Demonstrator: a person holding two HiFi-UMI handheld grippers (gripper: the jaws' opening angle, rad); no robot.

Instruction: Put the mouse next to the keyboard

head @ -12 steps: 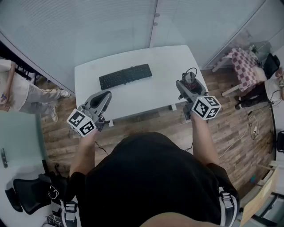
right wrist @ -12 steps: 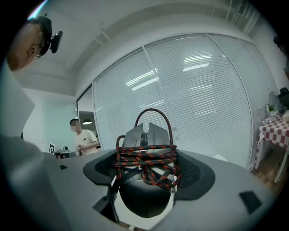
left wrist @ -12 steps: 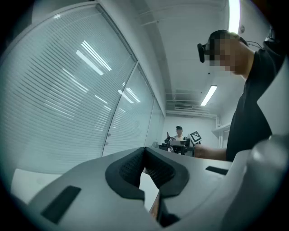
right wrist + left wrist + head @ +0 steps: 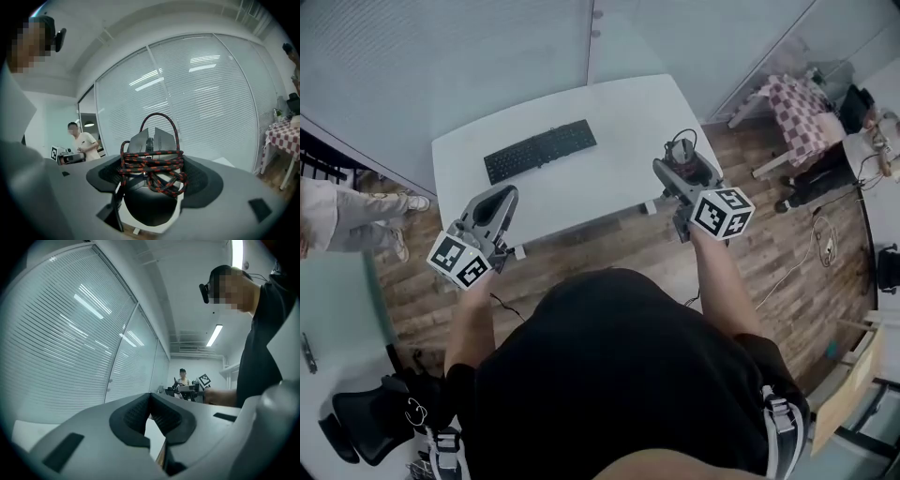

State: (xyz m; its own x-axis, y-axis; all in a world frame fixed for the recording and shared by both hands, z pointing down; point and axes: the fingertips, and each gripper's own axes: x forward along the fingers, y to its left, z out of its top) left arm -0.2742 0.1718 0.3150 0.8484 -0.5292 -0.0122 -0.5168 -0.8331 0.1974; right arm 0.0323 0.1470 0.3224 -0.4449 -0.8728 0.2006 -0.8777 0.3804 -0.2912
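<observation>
Head view, right of centre: right gripper (image 4: 679,167) had fingers closed on mouse (image 4: 151,140), gripping its sides. Red-black braided cable (image 4: 154,174) was bundled round mouse body. Mouse was at right end of white desk (image 4: 619,117), well apart from keyboard (image 4: 540,150), which lay upper left of centre. Left gripper (image 4: 499,201) was at lower left edge of desk, fingers closed together, nothing between.

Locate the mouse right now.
Head view, right side: the mouse, cable wrapped round it, is clamped in the right tool at the white table's right edge, well right of the keyboard.
</observation>
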